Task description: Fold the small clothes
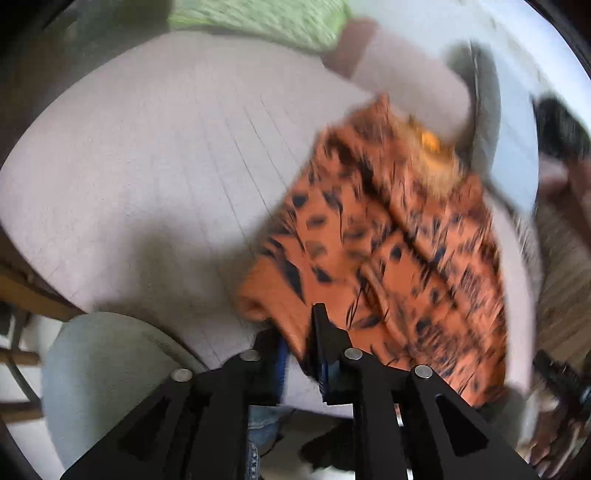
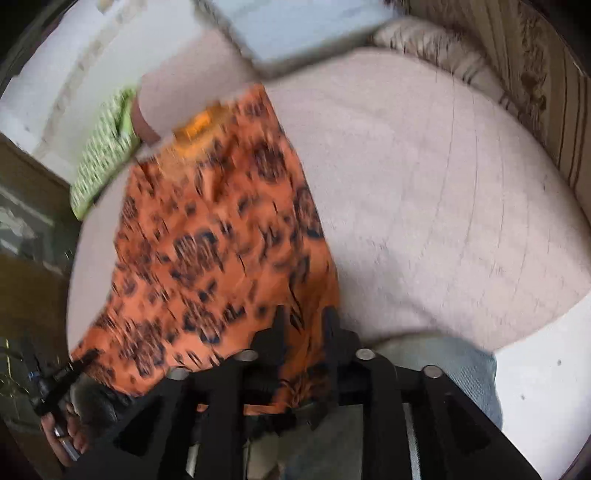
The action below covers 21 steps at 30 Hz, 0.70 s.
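An orange garment with black animal print (image 1: 388,240) hangs stretched above a pale pink cushioned surface (image 1: 147,166). My left gripper (image 1: 299,332) is shut on its near left corner. In the right wrist view the same garment (image 2: 207,236) fills the left half, and my right gripper (image 2: 303,325) is shut on its near right corner. Both views are blurred by motion. A brighter orange patch (image 2: 195,127) shows at the garment's far edge.
A green patterned cloth (image 1: 266,18) lies at the far edge of the pink surface and also shows in the right wrist view (image 2: 103,155). A light blue folded item (image 2: 303,26) lies at the back. My jeans-clad knee (image 1: 96,369) is below the surface edge.
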Motion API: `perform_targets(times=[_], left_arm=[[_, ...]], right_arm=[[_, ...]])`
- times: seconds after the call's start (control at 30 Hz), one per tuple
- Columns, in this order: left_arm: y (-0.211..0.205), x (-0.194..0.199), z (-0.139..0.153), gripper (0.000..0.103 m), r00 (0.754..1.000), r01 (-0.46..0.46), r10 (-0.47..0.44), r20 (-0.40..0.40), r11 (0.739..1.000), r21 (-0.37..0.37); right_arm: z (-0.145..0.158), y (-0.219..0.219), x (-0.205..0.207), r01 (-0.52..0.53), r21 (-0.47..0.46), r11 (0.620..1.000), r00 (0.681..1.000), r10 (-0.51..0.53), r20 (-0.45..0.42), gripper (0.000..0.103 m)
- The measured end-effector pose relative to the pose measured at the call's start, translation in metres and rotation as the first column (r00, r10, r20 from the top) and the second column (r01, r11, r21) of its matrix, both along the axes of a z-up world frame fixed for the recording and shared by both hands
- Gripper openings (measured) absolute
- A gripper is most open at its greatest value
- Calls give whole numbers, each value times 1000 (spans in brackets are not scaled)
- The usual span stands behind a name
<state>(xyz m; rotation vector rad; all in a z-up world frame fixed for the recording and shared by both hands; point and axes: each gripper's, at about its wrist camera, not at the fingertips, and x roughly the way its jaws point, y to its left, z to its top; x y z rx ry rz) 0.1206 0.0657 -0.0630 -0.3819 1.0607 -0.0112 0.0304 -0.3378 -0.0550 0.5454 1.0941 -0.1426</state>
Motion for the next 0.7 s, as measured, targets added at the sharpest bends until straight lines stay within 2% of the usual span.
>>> perform_targets(times=[0.03,0.07,0.1,0.17,0.23,0.27,0.3,0.33,0.43,0.47,0.53,0.63,0.7], left_arm=[[9,-1,12,40,998,-46,46,42,999,-19],[17,0,24,49,993,-90,92,80,996,-29],[21,3,36,56,986,-113,116,117,993,-32],[22,10,56,56,977,-130,130,170,991,-14],[13,34,74,57,975,-100,98,197,995,1],[5,45,79,59,976,-71,70,206,998,-3],[-3,61,83,65,979,-32,30,203,999,8],[-16,86,86,66,979,21,-26,200,999,27],[-38,139,82,66,962,96,-110,251,993,67],[-48,166,75,66,959,143,-158,237,987,77],[-59,210,59,66,961,172,-191,200,979,107],[-70,282,28,65,964,214,-222,147,974,71],[-72,326,3,64,973,200,-205,109,978,54]], right_arm=[[7,-1,1,9,-18,1000,1000,-8,22,69],[15,-2,4,13,-40,999,999,-11,50,74],[22,-3,8,6,-55,998,997,-2,77,74],[31,-6,27,-32,-54,998,994,37,106,74],[40,-9,50,-59,-33,998,985,63,158,74],[44,-8,61,-78,-23,997,979,81,187,74],[46,-8,76,-101,-13,995,972,102,210,74],[48,-9,95,-119,-2,993,967,116,227,74],[42,-15,156,-160,64,985,963,142,227,74],[39,-17,173,-166,72,983,963,147,225,74],[25,-20,218,-186,87,979,967,167,191,74],[-3,-35,272,-192,116,975,976,176,131,74],[-21,-45,299,-184,106,977,979,173,107,74]])
